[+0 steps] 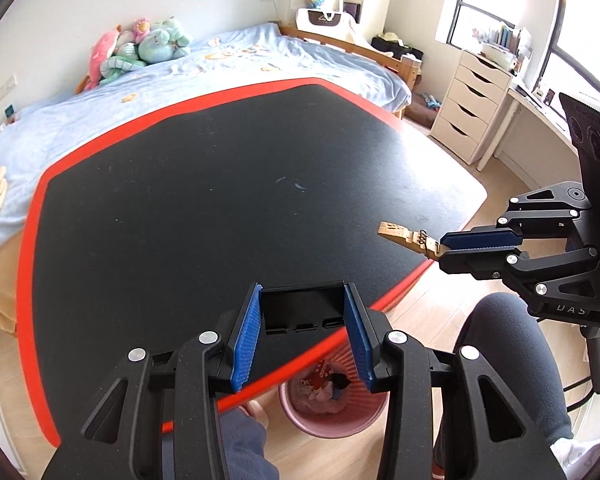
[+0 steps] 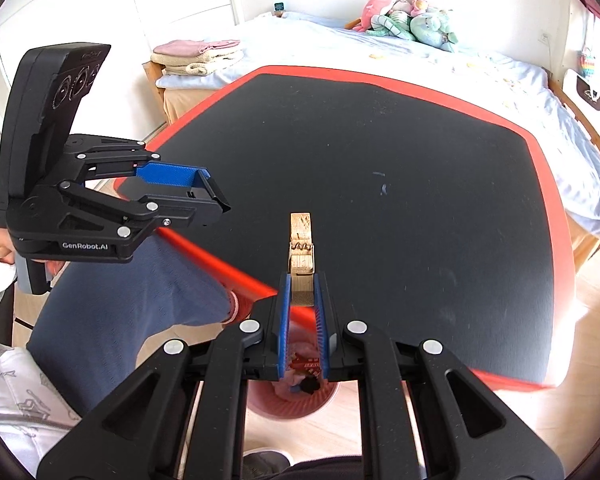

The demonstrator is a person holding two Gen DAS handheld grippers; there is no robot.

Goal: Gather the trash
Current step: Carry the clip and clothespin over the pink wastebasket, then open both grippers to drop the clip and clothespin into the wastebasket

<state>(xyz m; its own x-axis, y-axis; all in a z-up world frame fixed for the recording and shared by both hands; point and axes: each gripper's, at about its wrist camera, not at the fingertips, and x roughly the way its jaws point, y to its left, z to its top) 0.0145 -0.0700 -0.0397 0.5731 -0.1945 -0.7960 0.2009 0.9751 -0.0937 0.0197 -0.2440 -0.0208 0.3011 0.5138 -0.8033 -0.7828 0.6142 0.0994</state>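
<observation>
**Clothespin held above the bin**

Right hand-held gripper (image 2: pixel 302 300) is closed on a wooden clothespin (image 2: pixel 301 258), whose long axis points forward along the fingers. A pink trash bin (image 2: pixel 292 400) stands on the floor directly below it, partly under the table (image 2: pixel 380 140) edge, so the drop is straight down. Left hand-held gripper (image 1: pixel 300 336) is partly open and grips a black box-shaped thing (image 1: pixel 300 310), also over the bin. Black table with a red border is otherwise bare; a bed (image 1: pixel 220 68) with plush toys (image 1: pixel 140 46) stands behind.
</observation>
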